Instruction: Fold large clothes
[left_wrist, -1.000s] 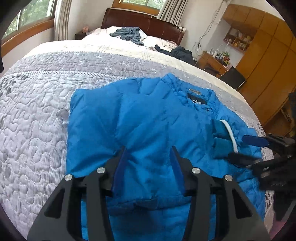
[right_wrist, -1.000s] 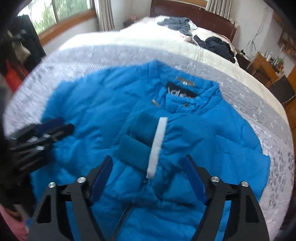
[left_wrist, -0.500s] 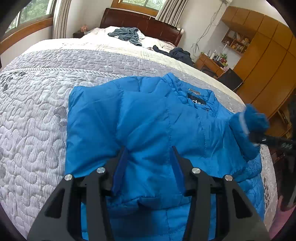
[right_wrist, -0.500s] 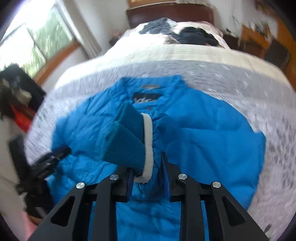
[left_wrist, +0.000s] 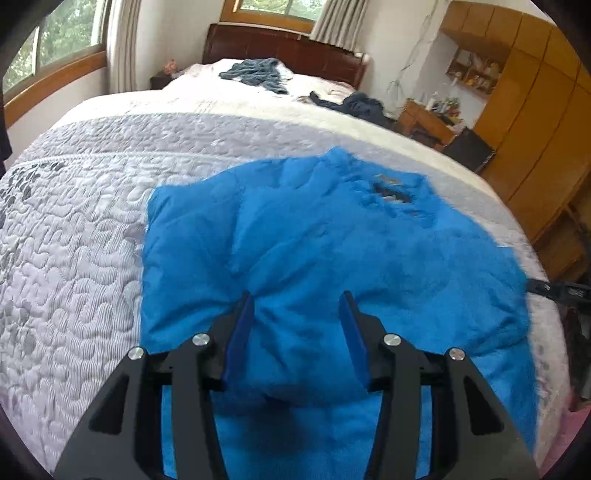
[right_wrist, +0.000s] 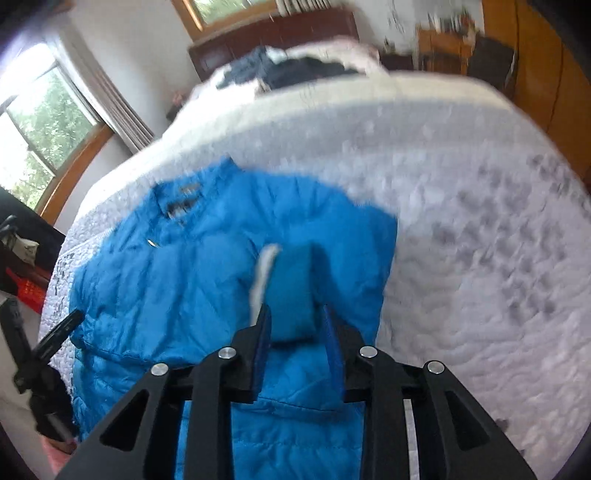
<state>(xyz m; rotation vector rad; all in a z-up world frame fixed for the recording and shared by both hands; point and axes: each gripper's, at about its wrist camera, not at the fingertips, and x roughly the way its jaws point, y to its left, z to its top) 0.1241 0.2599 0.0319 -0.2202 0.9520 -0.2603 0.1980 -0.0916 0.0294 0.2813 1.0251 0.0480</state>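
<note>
The jacket (left_wrist: 314, 251) is spread on the bed (left_wrist: 74, 240). Its cuff (right_wrist: 295, 291) is pinched by the right hand-held gripper (right_wrist: 297, 325); the left hand-held gripper (left_wrist: 297, 314) is held wide above it. The slick cuff could be dropped, or the jacket dragged askew.

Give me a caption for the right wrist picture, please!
The right gripper pinches the teal knit cuff of the blue puffer jacket spread on the grey quilted bed.

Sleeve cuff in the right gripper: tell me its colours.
The cuff is teal-blue ribbed knit with a white edge band, on the bright blue jacket. It shows best in the right wrist view.
</note>
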